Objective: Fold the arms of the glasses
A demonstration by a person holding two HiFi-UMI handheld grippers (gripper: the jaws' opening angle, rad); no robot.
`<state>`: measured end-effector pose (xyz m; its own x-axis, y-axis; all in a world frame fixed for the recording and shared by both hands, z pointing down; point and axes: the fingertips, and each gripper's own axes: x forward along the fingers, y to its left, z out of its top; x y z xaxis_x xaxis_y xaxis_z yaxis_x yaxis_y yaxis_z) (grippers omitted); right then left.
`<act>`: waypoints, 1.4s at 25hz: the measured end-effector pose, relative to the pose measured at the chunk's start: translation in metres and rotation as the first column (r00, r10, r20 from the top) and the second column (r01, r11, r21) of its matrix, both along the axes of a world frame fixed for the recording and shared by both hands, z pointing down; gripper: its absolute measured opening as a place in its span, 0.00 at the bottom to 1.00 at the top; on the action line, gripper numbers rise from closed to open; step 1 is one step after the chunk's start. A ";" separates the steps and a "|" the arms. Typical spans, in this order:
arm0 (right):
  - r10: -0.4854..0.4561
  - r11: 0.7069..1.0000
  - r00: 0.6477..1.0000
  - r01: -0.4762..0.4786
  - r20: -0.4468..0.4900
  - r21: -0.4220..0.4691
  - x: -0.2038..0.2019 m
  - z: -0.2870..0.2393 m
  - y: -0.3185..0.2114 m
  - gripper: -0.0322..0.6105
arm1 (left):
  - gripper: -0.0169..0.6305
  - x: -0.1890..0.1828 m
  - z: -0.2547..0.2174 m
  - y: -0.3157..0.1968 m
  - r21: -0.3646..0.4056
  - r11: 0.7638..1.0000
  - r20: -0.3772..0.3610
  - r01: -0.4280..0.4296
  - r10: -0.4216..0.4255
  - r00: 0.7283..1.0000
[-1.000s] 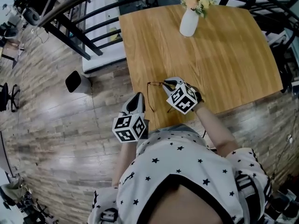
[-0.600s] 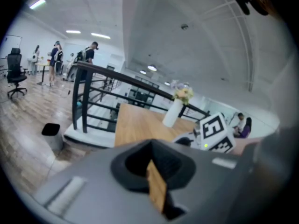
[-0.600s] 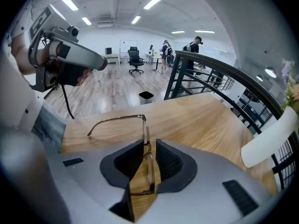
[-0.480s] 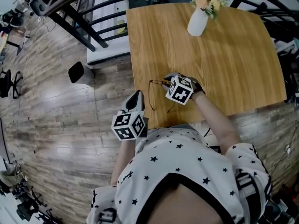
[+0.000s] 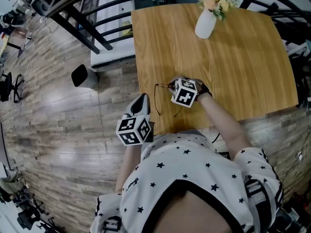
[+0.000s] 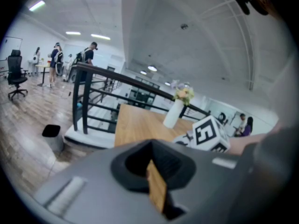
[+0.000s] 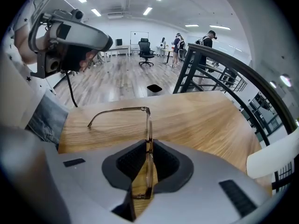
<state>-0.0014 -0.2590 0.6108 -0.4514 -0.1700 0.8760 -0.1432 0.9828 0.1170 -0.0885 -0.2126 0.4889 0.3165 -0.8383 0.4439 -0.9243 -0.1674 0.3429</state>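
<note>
Thin-rimmed glasses (image 5: pixel 156 98) lie with arms unfolded near the front left corner of the wooden table (image 5: pixel 233 67). My right gripper (image 5: pixel 173 85) points steeply down at them from the right. In the right gripper view the glasses' front (image 7: pixel 148 125) runs edge-on through the narrow gap of the right gripper (image 7: pixel 148 146), whose jaws are shut on it; one arm (image 7: pixel 117 111) stretches left over the wood. My left gripper (image 5: pixel 144 101) hangs beside the table's left edge, shut with nothing in it. The left gripper view shows the left gripper (image 6: pixel 150 148) closed, the right gripper's marker cube (image 6: pixel 210 134) beyond.
A white vase (image 5: pixel 205 23) with flowers stands at the table's far side. Black railings (image 5: pixel 97 28) run along the far left. A small black bin (image 5: pixel 80 75) sits on the wood floor. My body is close to the table's front edge (image 5: pixel 194 130).
My right gripper has sunk a little and rolled over the glasses. The left gripper has stayed where it was.
</note>
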 end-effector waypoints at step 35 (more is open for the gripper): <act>0.250 0.943 0.943 -0.289 0.218 0.166 0.012 -0.096 0.000 0.10 | 0.04 -0.003 0.002 0.024 0.044 0.999 0.030 -0.006 0.005 1.000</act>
